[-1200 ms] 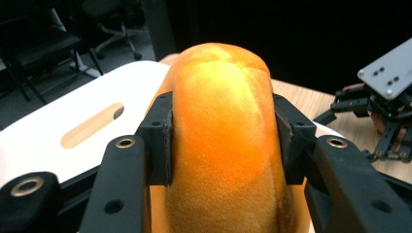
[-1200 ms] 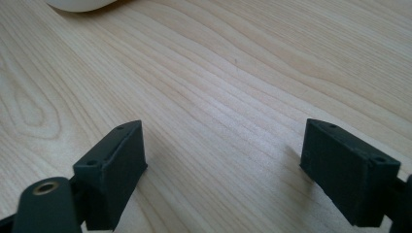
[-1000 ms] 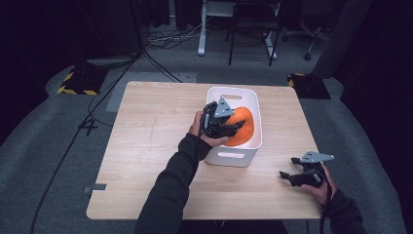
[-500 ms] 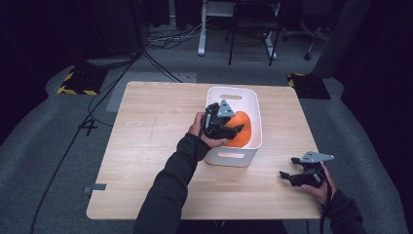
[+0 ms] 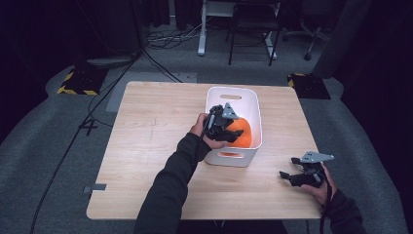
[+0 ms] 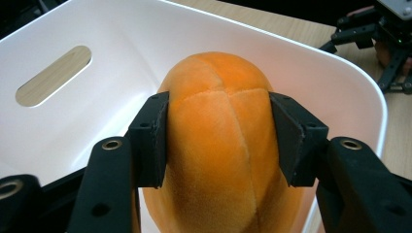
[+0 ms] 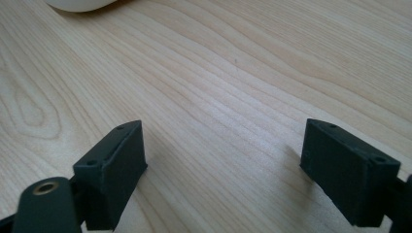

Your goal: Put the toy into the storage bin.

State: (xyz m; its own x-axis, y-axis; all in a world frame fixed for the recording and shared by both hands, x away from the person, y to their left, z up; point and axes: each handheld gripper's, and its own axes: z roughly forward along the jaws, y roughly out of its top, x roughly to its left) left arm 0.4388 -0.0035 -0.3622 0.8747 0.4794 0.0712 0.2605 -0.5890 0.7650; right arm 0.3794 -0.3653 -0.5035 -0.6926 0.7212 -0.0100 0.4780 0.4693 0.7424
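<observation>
On pale woodgrain table (image 5: 146, 146), left gripper (image 6: 218, 141) clamps fuzzy orange plush (image 6: 218, 160) in white tub (image 6: 97, 97); right gripper (image 7: 223, 165) gapes.

We see our left claw (image 5: 229, 127) at the centre of the high view: matte black links topped by a grey three-cornered plate. In its own view, our left claw (image 6: 219, 145) has blocky black pads (image 6: 151, 141) and brass-ringed pivot holes. Our right claw (image 5: 290, 177), lower right, carries the same grey plate and a black cable along the wrist. Our right claw (image 7: 223, 170) has small screw holes in its pads. Both sleeves are dark.
</observation>
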